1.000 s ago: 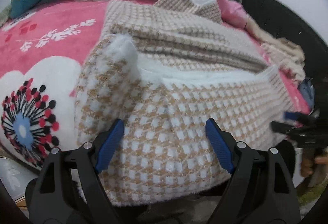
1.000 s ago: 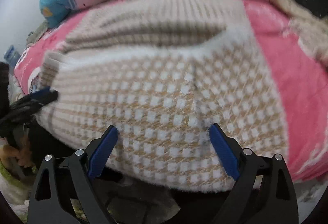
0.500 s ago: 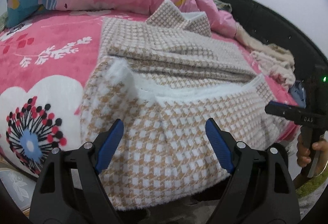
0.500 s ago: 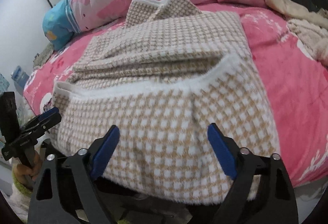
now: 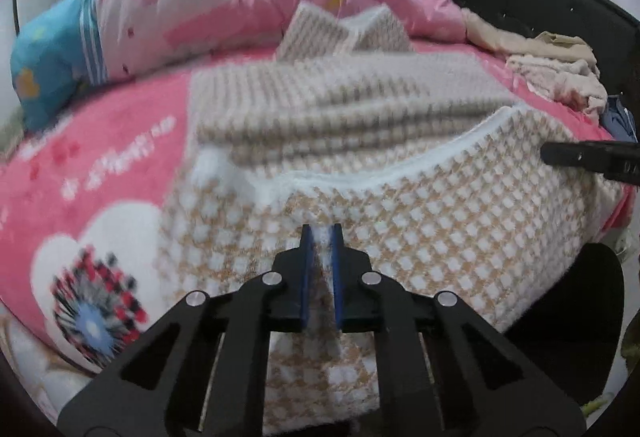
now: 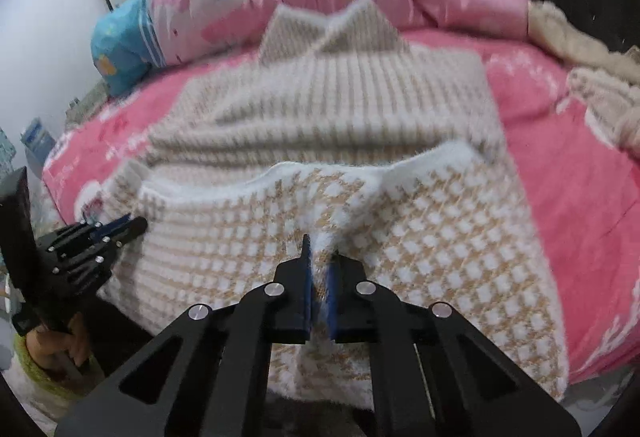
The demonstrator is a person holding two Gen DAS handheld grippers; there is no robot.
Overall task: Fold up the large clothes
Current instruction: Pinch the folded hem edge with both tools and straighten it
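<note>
Fingers (image 5: 306, 273) of left gripper (image 5: 320, 237) and right gripper (image 6: 320, 249) clamp the beige-and-white checked fluffy knit garment's (image 5: 440, 229) near hem on the pink floral bedspread (image 5: 100, 165); shallow pinches could slip, dropping one corner.

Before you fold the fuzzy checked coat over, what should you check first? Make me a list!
1. Left hand-held gripper pinching the coat hem: ok, fabric sits between its blue pads.
2. Right hand-held gripper pinching the hem: ok, fabric bunched between its pads.
3. Both grips on the same near edge: ok.
4. Upper part of the coat lying flat on the bed: ok.
5. Room ahead for the fold: ok, the collar is bare.
6. All layers caught in each pinch: cannot tell.
</note>
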